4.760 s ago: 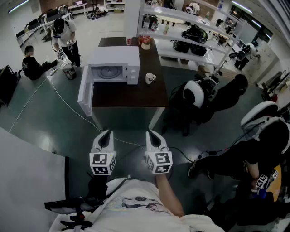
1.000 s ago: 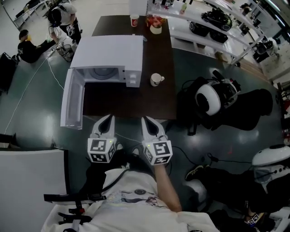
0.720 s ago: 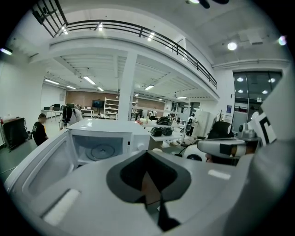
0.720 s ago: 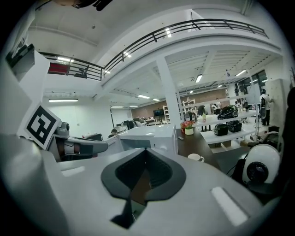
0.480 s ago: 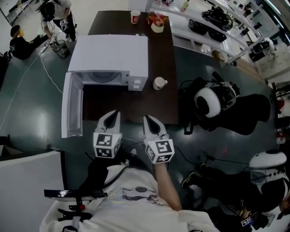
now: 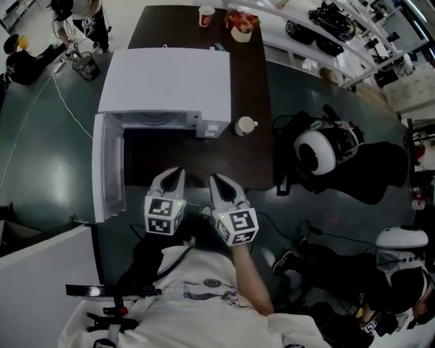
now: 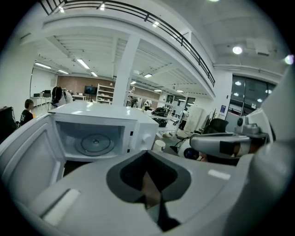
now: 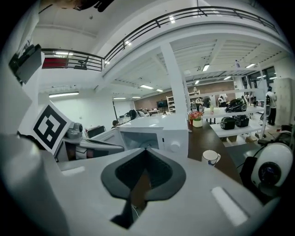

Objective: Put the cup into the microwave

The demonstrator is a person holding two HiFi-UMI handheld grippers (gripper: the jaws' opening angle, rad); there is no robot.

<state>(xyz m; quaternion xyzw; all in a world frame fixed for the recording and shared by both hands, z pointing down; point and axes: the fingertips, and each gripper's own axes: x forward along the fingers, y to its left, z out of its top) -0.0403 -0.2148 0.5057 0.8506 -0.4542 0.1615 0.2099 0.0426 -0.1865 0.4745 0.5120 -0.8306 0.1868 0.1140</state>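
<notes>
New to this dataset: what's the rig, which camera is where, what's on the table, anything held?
No robot: a person holds a two-jaw gripper in each hand. The top-down picture is from a head camera; the other two are from cameras on each gripper, looking along its jaws. The left gripper and right gripper are shut and empty, at the near edge of the table. On it: a white microwave, door open, and a cup beside it.

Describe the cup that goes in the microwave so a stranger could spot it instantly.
Find the long dark table with the white microwave, its door open. Just right of the microwave's front corner stands a small white cup with a handle. It is alone there; the red-and-white cup and the flowers sit at the far end.
</notes>
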